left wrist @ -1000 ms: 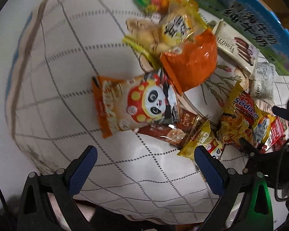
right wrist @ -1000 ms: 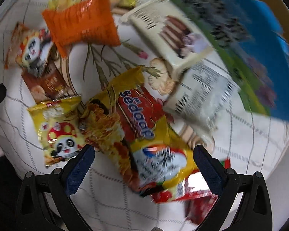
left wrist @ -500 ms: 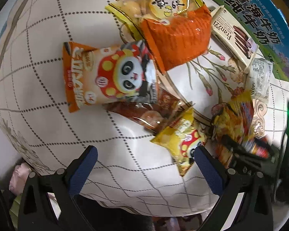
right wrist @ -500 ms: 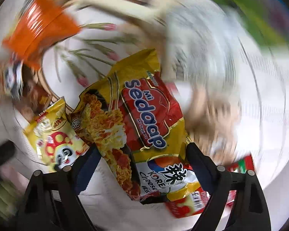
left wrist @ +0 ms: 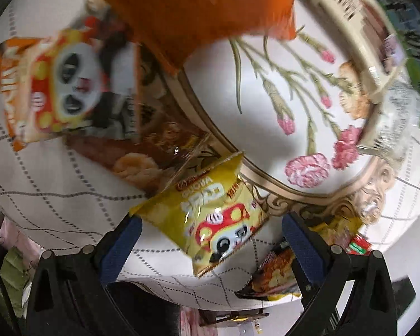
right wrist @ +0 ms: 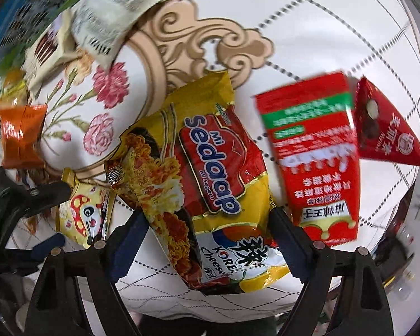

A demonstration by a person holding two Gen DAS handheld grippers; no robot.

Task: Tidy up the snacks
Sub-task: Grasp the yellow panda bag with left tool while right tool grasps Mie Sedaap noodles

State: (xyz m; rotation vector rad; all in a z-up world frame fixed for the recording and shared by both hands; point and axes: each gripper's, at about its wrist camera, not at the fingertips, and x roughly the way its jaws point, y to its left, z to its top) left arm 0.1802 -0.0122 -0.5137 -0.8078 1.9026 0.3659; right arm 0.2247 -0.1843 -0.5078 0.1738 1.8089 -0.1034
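Straddling the yellow noodle packet point(right wrist: 210, 184) on the worktop point(right wrist: 336, 28), the right gripper point(right wrist: 207, 240) has its pads against both sides. The left gripper point(left wrist: 210, 240) stands open around a small yellow snack bag point(left wrist: 210, 212). Both look light, crinkly and slippery; grip across the middle.

Orange bag point(left wrist: 198, 8) cut off at top edge – panda packet point(left wrist: 61, 84) print blurred

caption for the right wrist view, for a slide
Right gripper straddles the Mi Sedaap noodle pack beside a red snack pouch.
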